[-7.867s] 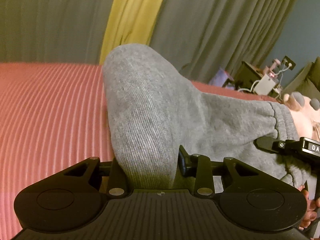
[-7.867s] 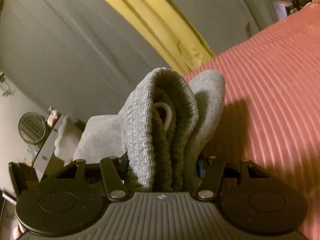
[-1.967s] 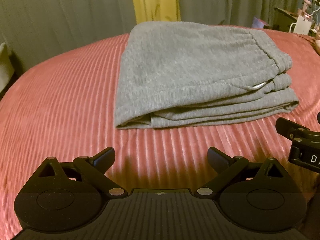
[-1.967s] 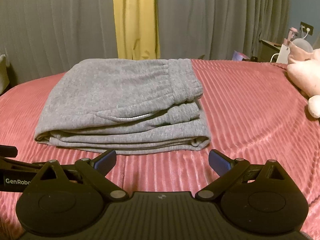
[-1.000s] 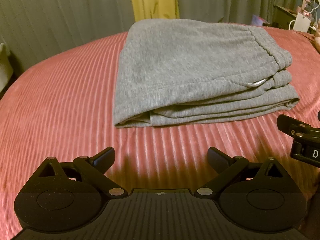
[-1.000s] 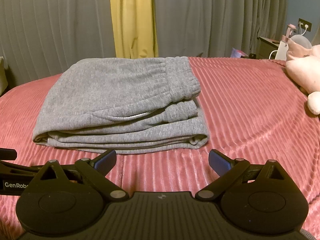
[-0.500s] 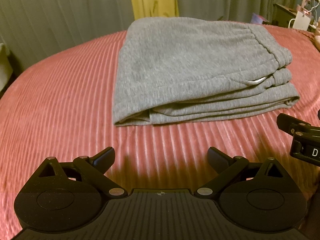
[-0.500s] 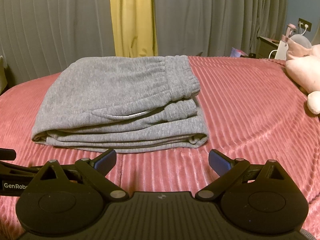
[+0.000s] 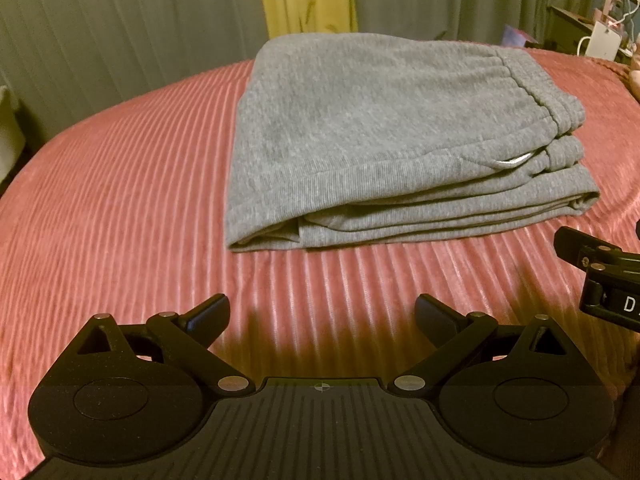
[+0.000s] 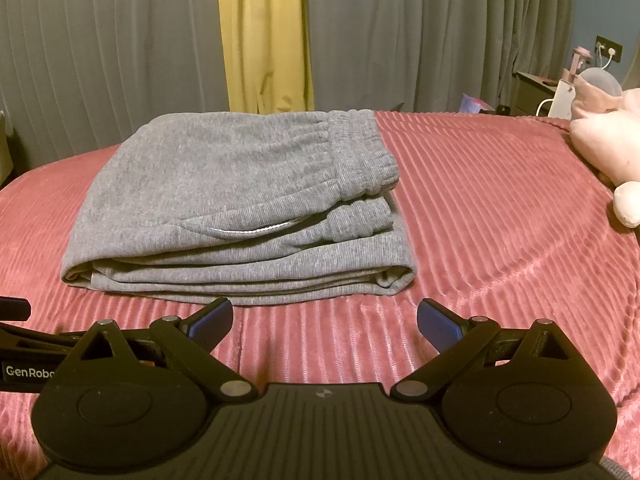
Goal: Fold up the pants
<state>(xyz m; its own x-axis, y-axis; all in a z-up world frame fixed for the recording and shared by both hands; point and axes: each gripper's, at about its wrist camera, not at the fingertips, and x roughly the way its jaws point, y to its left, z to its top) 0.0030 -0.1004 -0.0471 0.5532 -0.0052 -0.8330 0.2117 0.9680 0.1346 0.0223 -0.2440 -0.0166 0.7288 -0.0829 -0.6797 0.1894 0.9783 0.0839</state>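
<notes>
the pink ribbed bedspread [image 10: 500, 240] lies under everything. ahead of both my claws the grey pants [image 10: 240, 208] rest in a flat folded stack, no longer lifted as seconds ago. my left claw [image 9: 322, 316] and right claw [image 10: 325, 320] hang wide open, holding nothing, near the stack's front edge. folding looks finished.

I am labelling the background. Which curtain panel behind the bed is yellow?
The narrow yellow curtain, directly behind the folded grey pants. The wider grey curtains flank it on both sides.
</notes>
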